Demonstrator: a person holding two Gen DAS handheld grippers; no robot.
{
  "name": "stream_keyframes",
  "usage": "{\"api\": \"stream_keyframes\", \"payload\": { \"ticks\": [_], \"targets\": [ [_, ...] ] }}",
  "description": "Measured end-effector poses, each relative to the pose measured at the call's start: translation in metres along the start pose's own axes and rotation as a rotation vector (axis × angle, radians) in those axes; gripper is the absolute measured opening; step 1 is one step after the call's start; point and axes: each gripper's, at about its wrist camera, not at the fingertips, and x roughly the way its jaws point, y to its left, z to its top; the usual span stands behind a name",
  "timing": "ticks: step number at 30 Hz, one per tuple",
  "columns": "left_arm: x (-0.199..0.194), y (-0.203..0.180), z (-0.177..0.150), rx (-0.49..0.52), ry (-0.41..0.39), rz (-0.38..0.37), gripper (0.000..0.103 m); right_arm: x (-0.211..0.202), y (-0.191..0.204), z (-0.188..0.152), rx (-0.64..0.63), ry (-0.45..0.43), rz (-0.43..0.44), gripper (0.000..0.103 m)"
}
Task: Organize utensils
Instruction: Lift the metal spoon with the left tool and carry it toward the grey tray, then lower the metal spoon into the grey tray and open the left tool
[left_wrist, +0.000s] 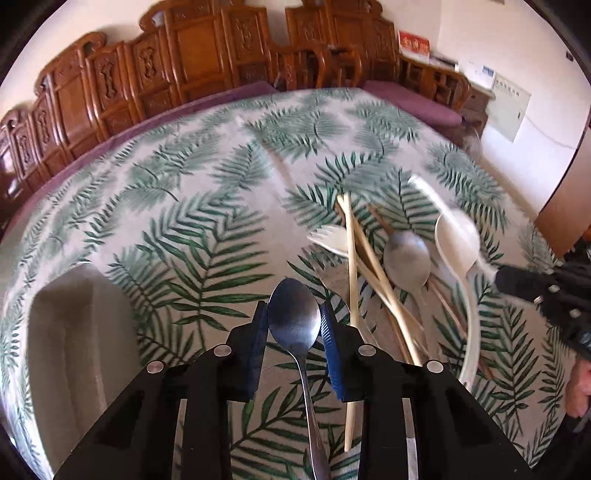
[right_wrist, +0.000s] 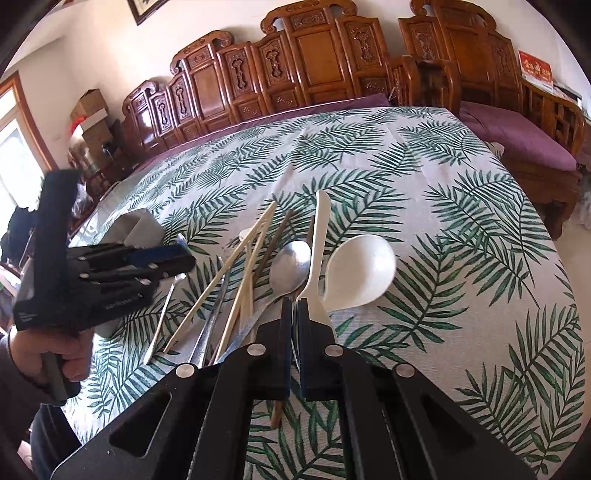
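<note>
Carved wooden chairs (right_wrist: 325, 62) behind a leaf-print tablecloth (right_wrist: 461, 221). Steel spoon (left_wrist: 294, 317) clamped by its bowl between left gripper (left_wrist: 294, 325) pads. Right gripper (right_wrist: 293, 325) clenched on white spoon (right_wrist: 360, 271) handle, amid crossed chopsticks (right_wrist: 240, 273) and another metal spoon (right_wrist: 290, 266). Grey holder (left_wrist: 70, 332) left.

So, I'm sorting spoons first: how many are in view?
3. One steel spoon in the left gripper, a second steel spoon among the chopsticks, and a white spoon right of it. More may hide beneath them.
</note>
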Motion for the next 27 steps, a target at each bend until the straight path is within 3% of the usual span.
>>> {"api": "stream_keyframes", "payload": {
  "ticks": [16,27],
  "targets": [
    [-0.098,0.025,-0.014,-0.092,-0.222,-0.009,0.027,-0.018,0.063,-0.009,-0.117,-0.060,0.025,0.004],
    [-0.139,0.032,-0.016,-0.093,-0.291,0.005,0.027,-0.031,0.082,-0.008,-0.148,-0.089,0.041,0.004]
  ]
}}
